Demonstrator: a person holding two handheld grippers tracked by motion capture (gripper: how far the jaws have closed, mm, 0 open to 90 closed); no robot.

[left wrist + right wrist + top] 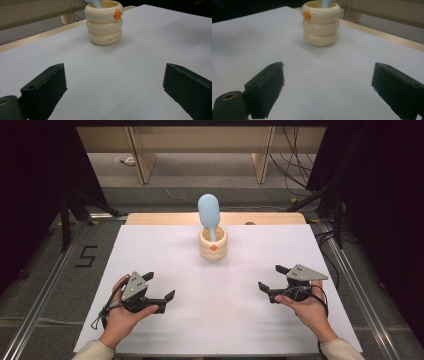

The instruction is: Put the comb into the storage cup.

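Note:
A cream ribbed cup (213,244) with a small orange mark stands at the back middle of the white sheet (220,320). A light blue spoon-like utensil (209,213) stands upright in it. My left gripper (160,285) rests low at the front left, open, with nothing between its jaws. At the front right my right gripper (270,277) is open and holds nothing. Both point toward the cup from well short of it. The left gripper view has the cup (105,22) beyond the spread left gripper (113,82). The right gripper view has the cup (321,23) ahead of the right gripper (327,82).
The sheet covers a wooden table whose bare edge (150,218) shows at the back. Metal rails (45,290) run along the floor on both sides. Black stand legs (67,215) and cables (295,175) sit beyond the table's corners.

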